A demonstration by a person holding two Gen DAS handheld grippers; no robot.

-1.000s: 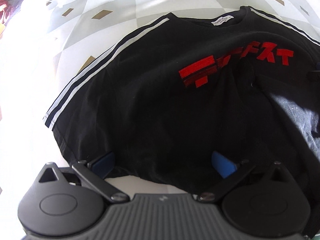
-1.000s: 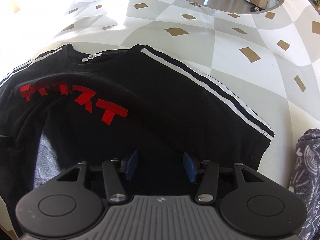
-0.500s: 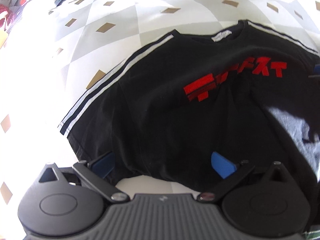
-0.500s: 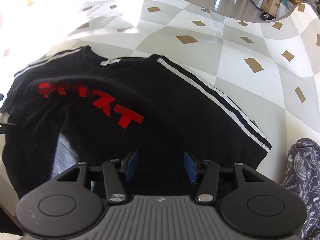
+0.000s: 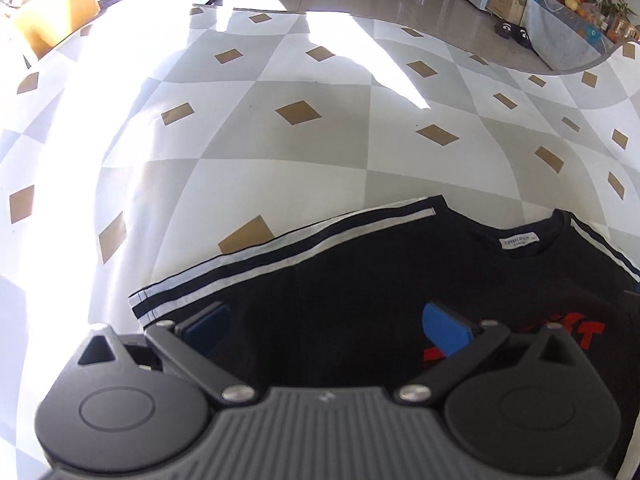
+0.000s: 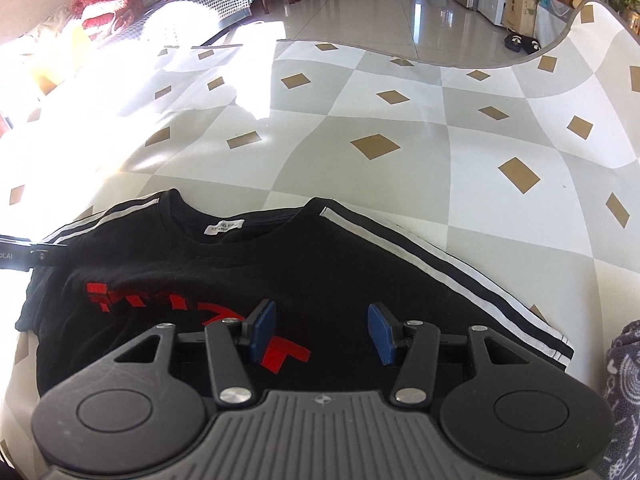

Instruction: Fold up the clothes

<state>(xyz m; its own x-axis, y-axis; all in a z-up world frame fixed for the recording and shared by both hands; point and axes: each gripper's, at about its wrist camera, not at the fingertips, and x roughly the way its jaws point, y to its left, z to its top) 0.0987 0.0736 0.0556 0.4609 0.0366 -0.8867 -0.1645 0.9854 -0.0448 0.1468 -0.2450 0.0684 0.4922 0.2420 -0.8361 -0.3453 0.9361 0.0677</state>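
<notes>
1. Black T-shirt [image 5: 360, 292] lies face-up, spread on the checkered mat [image 5: 280, 152].
2. Left gripper [image 5: 324, 326] gapes wide; right gripper [image 6: 322, 330] half-open. Both empty.
3. Folding looks barely begun; next, pinching an edge.

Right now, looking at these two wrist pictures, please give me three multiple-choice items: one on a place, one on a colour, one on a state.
1. Where does the black T-shirt lie?
A. on the checkered cloth
B. on a chair
C. in a basket

2. What colour is the print on its chest?
A. yellow
B. red
C. green

3. How do the blue pads of the right tool stand?
A. pressed together
C. clamped on the neck label
B. apart, with nothing between them

Key: 1 A, the shirt lies spread on the checkered cloth. 2 B, the blocky letters are red. 3 B, a clear gap shows between the pads, above the shirt.
</notes>
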